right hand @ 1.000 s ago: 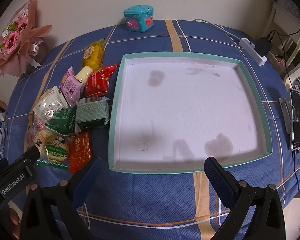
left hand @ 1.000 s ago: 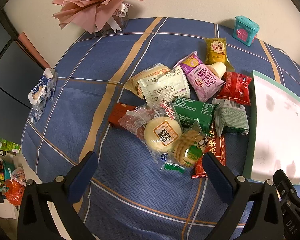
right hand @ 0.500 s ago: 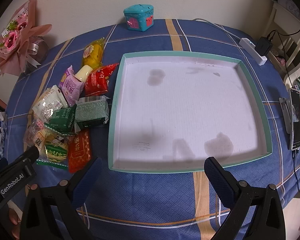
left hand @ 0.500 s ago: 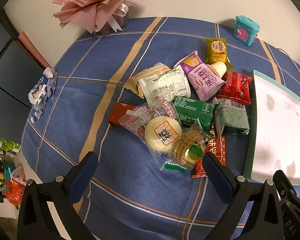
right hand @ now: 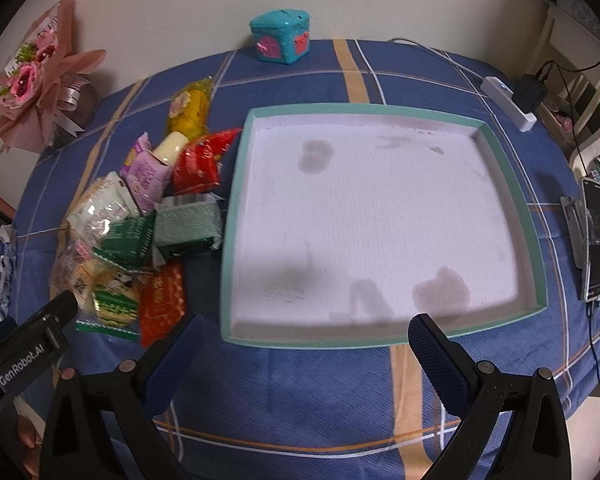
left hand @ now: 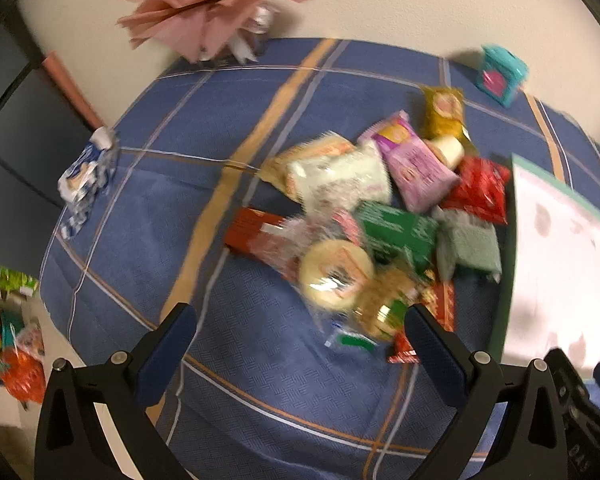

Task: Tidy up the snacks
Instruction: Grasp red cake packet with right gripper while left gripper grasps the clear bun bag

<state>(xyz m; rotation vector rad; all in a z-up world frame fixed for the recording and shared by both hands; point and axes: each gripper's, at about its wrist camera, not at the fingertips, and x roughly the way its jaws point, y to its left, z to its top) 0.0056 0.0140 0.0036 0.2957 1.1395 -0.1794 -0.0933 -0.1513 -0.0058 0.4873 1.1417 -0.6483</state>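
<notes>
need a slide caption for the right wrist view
Open right gripper above an empty teal tray, with the snack pile on the blue tablecloth beside it.

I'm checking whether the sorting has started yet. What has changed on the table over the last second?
Only the left gripper moved: its view is now motion-blurred and has shifted slightly. It is open and holds nothing. The right gripper is open over the tablecloth, unchanged. The snack pile lies as before, and the tray stays empty.
</notes>
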